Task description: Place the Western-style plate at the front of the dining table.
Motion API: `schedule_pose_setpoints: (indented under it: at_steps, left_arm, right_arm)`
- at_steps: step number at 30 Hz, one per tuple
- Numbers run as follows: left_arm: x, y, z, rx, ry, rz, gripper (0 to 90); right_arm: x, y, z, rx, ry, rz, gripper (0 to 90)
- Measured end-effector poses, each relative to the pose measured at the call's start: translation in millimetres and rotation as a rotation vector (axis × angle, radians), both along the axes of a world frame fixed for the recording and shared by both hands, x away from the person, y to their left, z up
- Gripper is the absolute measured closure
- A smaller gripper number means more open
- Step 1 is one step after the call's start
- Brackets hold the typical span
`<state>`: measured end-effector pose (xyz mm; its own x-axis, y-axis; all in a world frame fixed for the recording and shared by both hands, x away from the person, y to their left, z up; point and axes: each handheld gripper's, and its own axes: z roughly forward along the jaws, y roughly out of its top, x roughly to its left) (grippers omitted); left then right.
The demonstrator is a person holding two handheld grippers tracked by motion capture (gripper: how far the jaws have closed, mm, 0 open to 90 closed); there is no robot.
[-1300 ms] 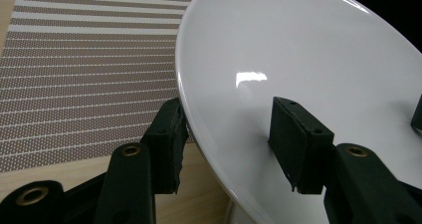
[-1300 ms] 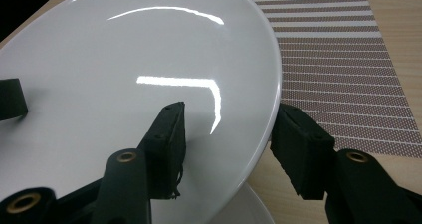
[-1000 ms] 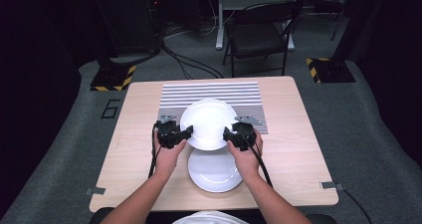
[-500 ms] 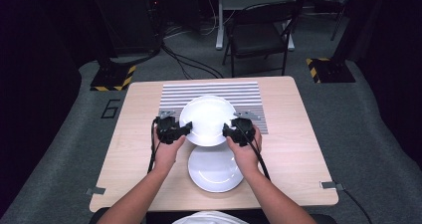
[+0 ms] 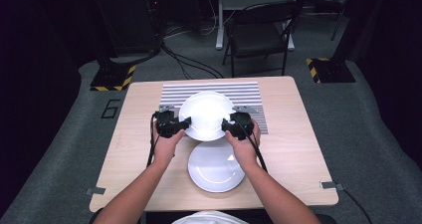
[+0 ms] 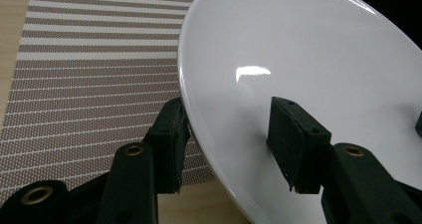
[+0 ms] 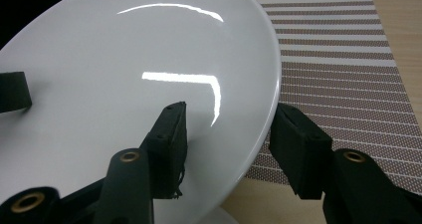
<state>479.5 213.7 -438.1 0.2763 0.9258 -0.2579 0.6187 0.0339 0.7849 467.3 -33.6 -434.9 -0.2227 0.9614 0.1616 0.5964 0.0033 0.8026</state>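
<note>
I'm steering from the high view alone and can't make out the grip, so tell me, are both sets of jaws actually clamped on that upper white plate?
Observer: Yes. In the left gripper view, the left gripper has one jaw under the rim of the upper plate and one on its top face.
Operator: And the right one?
Observer: The same. The right gripper straddles the opposite rim, one jaw above, one below.
Operator: Is the plate off the mat?
Observer: It looks lifted: the striped mat shows beneath its rim, with the jaw between them.
</note>
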Motion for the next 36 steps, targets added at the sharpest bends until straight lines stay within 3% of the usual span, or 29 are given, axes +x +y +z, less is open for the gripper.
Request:
schedule_pose_setpoints:
  at_steps: [17,36]
  left_arm:
    - [16.2,4.4,5.0,-0.008,0.017,0.002,50.3]
    - [32.9,6.4,11.0,-0.006,0.004,-0.002,50.3]
  right_arm:
    - [15.7,3.4,6.6,-0.021,-0.007,0.012,48.8]
    - [35.5,4.3,13.3,-0.015,-0.006,0.013,49.5]
